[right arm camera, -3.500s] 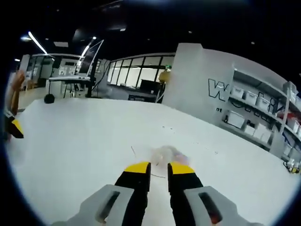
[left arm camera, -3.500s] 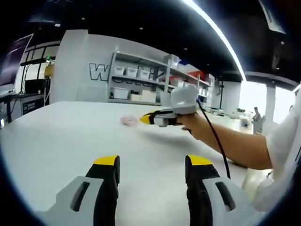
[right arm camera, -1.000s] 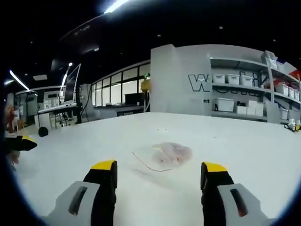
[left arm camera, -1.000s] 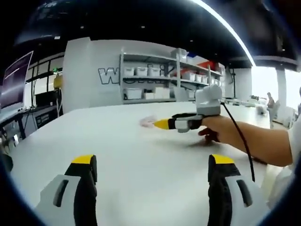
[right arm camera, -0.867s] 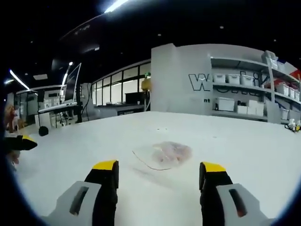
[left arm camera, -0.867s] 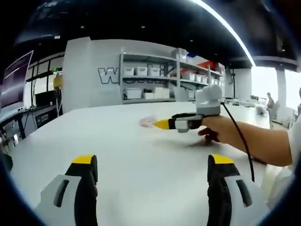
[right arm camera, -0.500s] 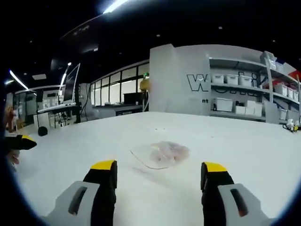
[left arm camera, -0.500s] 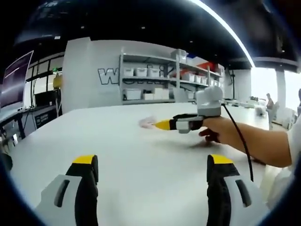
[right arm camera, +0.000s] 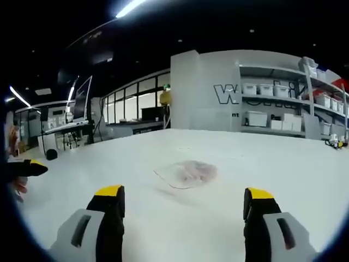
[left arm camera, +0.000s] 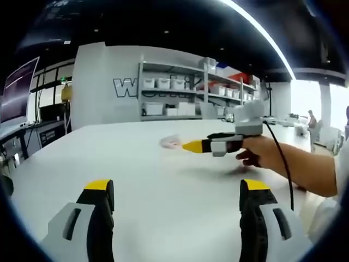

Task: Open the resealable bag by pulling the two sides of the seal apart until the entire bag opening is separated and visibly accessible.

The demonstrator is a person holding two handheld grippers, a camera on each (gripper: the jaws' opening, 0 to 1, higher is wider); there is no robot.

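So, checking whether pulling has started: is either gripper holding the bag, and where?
Nothing is held. Both grippers' fingers are spread; the bag lies untouched on the table.

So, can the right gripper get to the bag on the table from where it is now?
Probably yes. The right gripper is open and points at the bag, which lies flat on the table with only bare surface between them.

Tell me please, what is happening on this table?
A person holds a gripper in each hand over a white table. A clear bag lies flat on it, untouched, not yet opened. The right gripper is open and points at the bag from close by. The left gripper is also open and sits farther from the bag. Nothing is gripped at this moment.
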